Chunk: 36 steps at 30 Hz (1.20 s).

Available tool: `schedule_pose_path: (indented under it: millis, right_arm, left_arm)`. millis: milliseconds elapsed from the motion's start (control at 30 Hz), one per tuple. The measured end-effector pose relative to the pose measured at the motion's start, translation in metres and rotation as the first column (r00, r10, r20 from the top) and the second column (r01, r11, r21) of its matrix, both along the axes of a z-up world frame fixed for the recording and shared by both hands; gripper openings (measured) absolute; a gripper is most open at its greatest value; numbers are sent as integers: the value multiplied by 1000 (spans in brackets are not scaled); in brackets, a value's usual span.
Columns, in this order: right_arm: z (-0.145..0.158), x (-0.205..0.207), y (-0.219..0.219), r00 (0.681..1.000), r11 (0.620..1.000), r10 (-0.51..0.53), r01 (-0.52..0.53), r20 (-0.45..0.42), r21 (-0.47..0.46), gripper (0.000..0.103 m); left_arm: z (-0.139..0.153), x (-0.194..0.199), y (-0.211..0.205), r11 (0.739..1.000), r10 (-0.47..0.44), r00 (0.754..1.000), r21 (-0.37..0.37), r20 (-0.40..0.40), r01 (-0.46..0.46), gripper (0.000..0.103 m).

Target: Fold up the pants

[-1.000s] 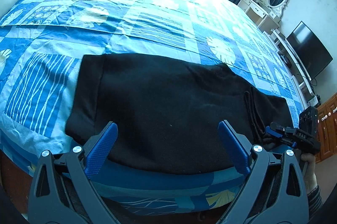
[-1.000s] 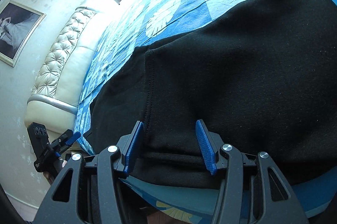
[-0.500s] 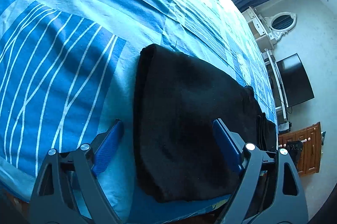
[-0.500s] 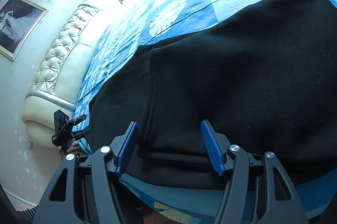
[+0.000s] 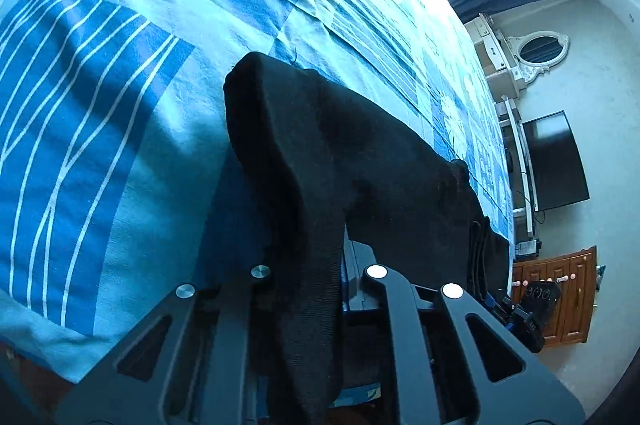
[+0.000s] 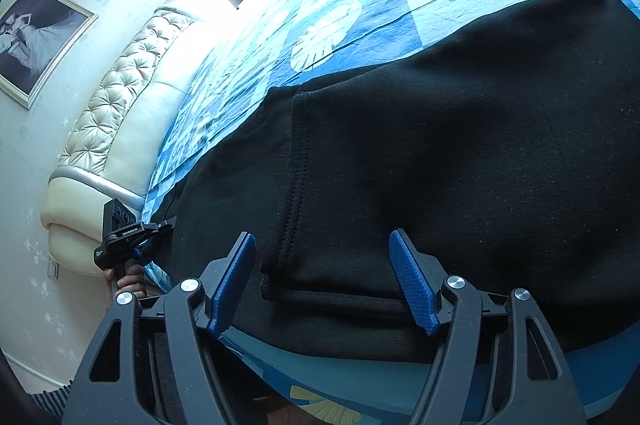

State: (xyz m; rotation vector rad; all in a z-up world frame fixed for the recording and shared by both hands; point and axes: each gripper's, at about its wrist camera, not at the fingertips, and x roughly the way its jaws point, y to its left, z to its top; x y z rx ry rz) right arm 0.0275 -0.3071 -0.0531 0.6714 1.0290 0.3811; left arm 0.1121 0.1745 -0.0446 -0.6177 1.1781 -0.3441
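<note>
Black pants [image 5: 360,161] lie along the near edge of a bed with a blue patterned cover [image 5: 100,97]. My left gripper [image 5: 316,265] is shut on the left end of the pants; the cloth rises in a fold between the jaws and hides the pads. In the right wrist view the pants [image 6: 460,145] fill the frame, with a stitched seam and hem in front. My right gripper [image 6: 324,277] is open, its blue pads [image 6: 412,281] on either side of the hem at the near edge. The left gripper also shows in the right wrist view [image 6: 128,237], and the right gripper in the left wrist view [image 5: 516,317].
A tufted cream headboard [image 6: 120,113] stands at the left end of the bed. A TV [image 5: 556,161], a white dresser with an oval mirror [image 5: 540,53] and a wooden cabinet [image 5: 560,297] stand past the bed's right side. The bed edge drops off just below both grippers.
My left gripper moved to the left end of the pants, closed on it and lifted the edge. My right gripper stayed at the hem and opened a little wider.
</note>
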Motion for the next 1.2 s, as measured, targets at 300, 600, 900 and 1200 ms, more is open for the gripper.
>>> schedule_pose_path:
  millis: [300, 600, 900, 1200]
  right_arm:
    - [-2, -2, -4, 1000, 1000, -2, 2, 7, 7, 69]
    - [-3, -5, -10, 1000, 1000, -4, 4, 14, 17, 69]
    - [-4, -5, -13, 1000, 1000, -9, 8, 16, 27, 69]
    - [-4, -8, -17, 1000, 999, -12, 11, 21, 32, 69]
  left_arm:
    - [92, -16, -76, 954, -54, 990, 299, 133, 12, 13]
    - [125, -33, -166, 865, -144, 968, 500, 207, 22, 13]
    - [130, -45, -239, 799, -225, 943, 600, 244, 36, 13]
    - [123, -51, -299, 765, -305, 920, 639, 246, 83, 13]
